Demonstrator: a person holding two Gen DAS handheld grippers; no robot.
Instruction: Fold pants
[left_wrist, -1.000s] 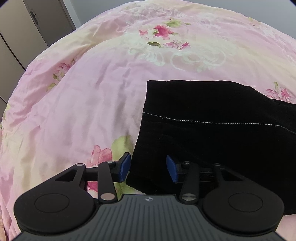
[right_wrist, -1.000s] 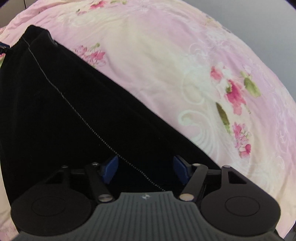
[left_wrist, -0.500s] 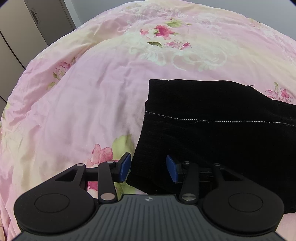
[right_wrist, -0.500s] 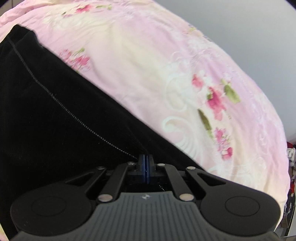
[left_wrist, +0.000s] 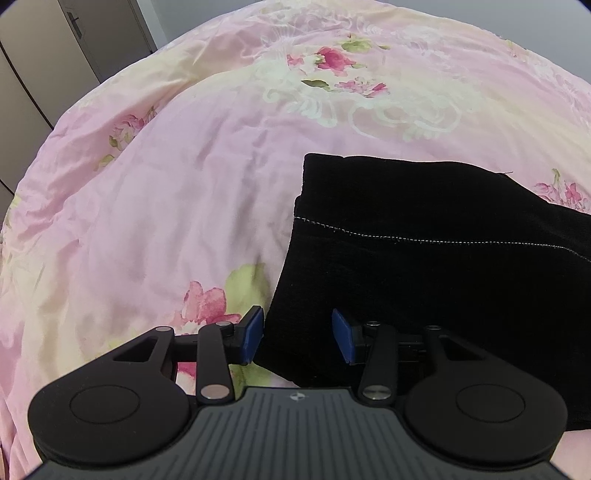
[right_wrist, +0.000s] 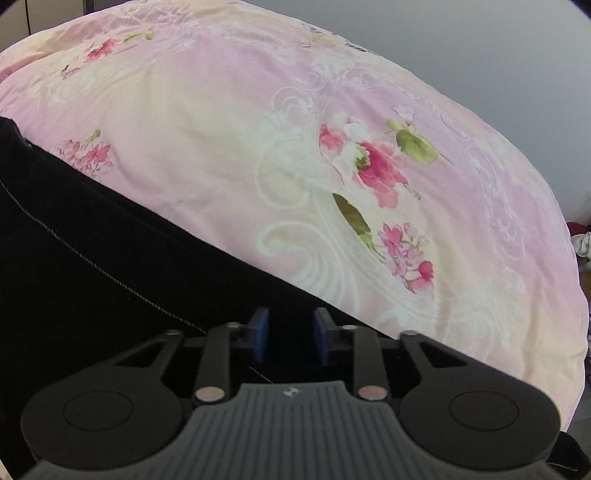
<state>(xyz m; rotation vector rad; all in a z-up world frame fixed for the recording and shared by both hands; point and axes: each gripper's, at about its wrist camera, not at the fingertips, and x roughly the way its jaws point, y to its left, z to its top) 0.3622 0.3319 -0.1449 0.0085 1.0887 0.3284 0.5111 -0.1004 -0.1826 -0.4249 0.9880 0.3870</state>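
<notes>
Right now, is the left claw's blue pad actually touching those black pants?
Cannot tell. In the left wrist view the left gripper is open astride the black pants edge; its blue pads meet the cloth's outline, but neither contact nor gap shows.

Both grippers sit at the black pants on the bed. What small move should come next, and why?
Probably close the left gripper on the pants: its jaws stand open astride the near corner, gripping nothing. The right gripper is also parted over the fabric.

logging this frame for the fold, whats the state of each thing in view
left gripper: open, jaws astride the pants' corner
right gripper: part open over the pants, nothing clearly clamped
pants: black, lying flat on the bedspread
bedspread: pink floral, lightly wrinkled
cabinet door: closed
</notes>
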